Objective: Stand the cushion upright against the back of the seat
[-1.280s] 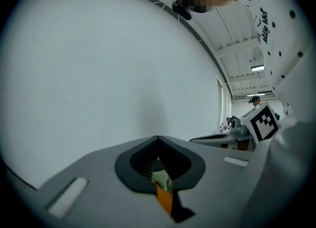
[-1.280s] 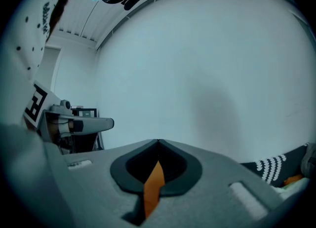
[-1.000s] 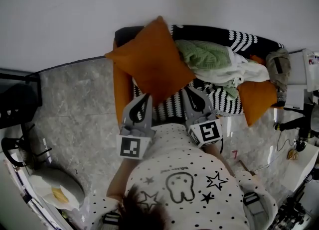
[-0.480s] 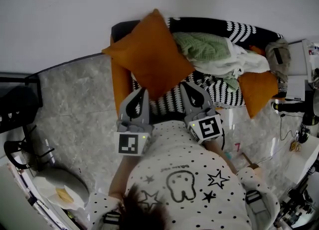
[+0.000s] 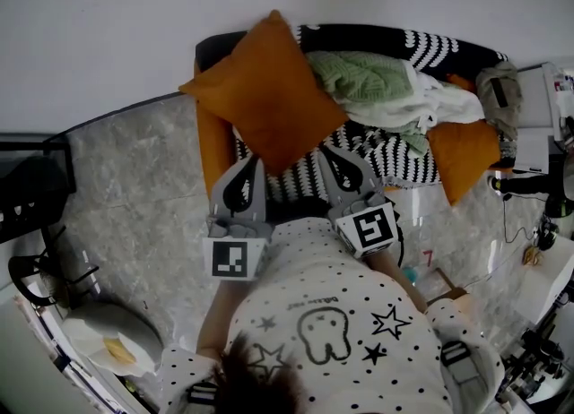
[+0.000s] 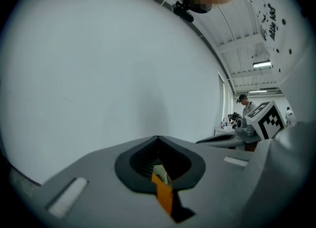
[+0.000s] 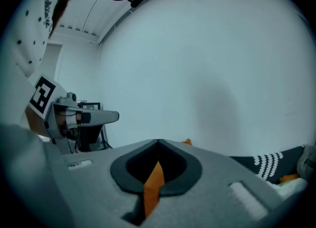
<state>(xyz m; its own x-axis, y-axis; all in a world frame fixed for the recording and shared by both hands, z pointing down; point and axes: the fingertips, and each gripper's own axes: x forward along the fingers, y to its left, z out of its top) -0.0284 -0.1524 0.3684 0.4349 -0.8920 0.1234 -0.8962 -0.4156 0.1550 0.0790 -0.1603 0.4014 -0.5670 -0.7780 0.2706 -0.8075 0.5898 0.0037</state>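
An orange cushion (image 5: 262, 90) hangs corner-up like a diamond over the left end of the black sofa (image 5: 377, 40), in front of its back. My left gripper (image 5: 255, 165) is shut on the cushion's lower left edge. My right gripper (image 5: 325, 152) is shut on its lower right edge. In the left gripper view a strip of orange fabric (image 6: 163, 196) sits pinched between the closed jaws. The right gripper view shows the same orange fabric (image 7: 153, 185) caught in its jaws. The cushion's bottom corner is hidden behind the grippers.
A green blanket (image 5: 363, 79) and pale clothes (image 5: 432, 115) are heaped on the sofa's black-and-white throw (image 5: 395, 166). Another orange cushion (image 5: 462, 159) leans at the sofa's right end. An orange side panel (image 5: 215, 148) shows at its left. A white wall stands behind; grey marbled floor lies left.
Both grippers keep their hold on the cushion, almost in place. The whole scene has drifted slightly up and left in the head view.
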